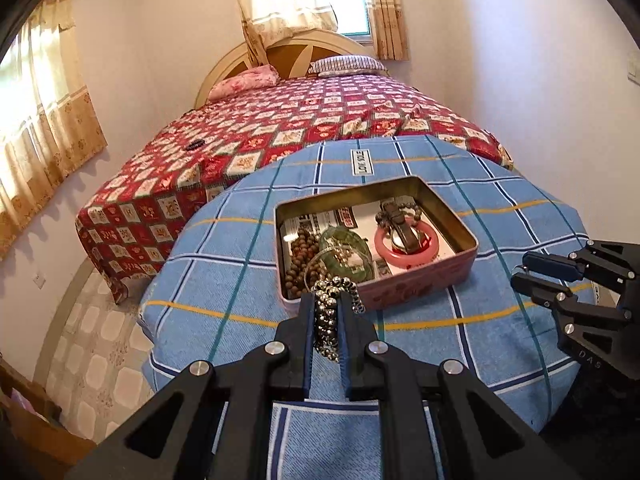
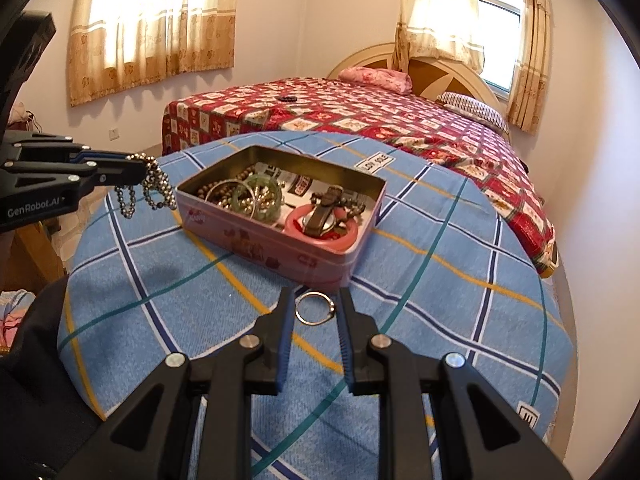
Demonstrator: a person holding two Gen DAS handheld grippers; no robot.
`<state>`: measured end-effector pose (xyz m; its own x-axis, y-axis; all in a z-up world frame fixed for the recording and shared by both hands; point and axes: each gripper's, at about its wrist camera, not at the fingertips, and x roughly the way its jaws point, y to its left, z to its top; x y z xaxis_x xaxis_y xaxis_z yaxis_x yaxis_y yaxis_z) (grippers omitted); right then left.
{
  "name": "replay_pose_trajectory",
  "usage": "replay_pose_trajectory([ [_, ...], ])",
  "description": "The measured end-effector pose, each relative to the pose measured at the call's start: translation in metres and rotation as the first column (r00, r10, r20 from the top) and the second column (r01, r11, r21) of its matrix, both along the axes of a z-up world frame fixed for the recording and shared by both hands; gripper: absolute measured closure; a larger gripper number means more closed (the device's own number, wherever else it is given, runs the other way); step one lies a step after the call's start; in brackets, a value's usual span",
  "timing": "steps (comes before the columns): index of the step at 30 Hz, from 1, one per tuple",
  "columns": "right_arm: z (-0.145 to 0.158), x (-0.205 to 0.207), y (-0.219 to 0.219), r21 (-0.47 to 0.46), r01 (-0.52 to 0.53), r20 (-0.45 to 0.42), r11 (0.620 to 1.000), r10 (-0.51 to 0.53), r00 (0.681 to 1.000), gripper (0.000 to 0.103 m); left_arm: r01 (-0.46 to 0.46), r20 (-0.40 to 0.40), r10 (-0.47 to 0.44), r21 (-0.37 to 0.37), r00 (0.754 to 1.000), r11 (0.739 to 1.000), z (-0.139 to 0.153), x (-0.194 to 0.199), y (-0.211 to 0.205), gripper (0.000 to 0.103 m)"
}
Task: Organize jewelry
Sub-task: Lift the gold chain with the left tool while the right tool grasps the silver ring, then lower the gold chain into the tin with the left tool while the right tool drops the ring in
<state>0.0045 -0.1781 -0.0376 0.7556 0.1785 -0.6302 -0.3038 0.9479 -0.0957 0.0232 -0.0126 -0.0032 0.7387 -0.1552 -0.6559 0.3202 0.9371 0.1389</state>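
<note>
My left gripper (image 1: 327, 300) is shut on a silver bead bracelet (image 1: 330, 320), held in the air just short of the near edge of a pink tin box (image 1: 424, 284); it shows at the left in the right wrist view (image 2: 138, 170) with the beads (image 2: 154, 188) dangling. The tin (image 2: 280, 248) holds brown beads (image 1: 300, 256), green bangles (image 1: 344, 252), a pink bangle (image 1: 404, 256) and a watch (image 1: 400, 224). My right gripper (image 2: 316, 300) is open, its fingers on either side of a thin silver ring (image 2: 314, 308) lying on the blue checked cloth.
The blue checked cloth (image 2: 440, 280) covers the round table. Behind it stands a bed with a red patterned cover (image 1: 280, 136) and pillows. A small dark object (image 1: 194, 145) lies on the bed. My right gripper shows at the right in the left wrist view (image 1: 520, 272).
</note>
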Motion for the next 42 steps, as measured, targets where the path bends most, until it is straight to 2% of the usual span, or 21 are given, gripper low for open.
replay_pose_trajectory([
  [17,0.023,0.031,-0.008,0.035,0.019,0.048,0.999,-0.020,0.999,0.080,-0.013,0.045,0.014,-0.008,0.999,1.000,0.025,0.032,-0.002,0.093],
  [31,0.036,0.063,0.001,0.044,-0.010,0.055,0.999,0.008,0.998,0.080,-0.028,0.050,0.028,-0.010,0.998,1.000,0.027,0.063,-0.004,0.093],
  [42,0.034,0.084,0.014,0.018,-0.032,0.045,0.999,0.032,0.999,0.080,-0.028,0.035,0.028,-0.001,0.999,1.000,0.020,0.092,-0.010,0.093],
])
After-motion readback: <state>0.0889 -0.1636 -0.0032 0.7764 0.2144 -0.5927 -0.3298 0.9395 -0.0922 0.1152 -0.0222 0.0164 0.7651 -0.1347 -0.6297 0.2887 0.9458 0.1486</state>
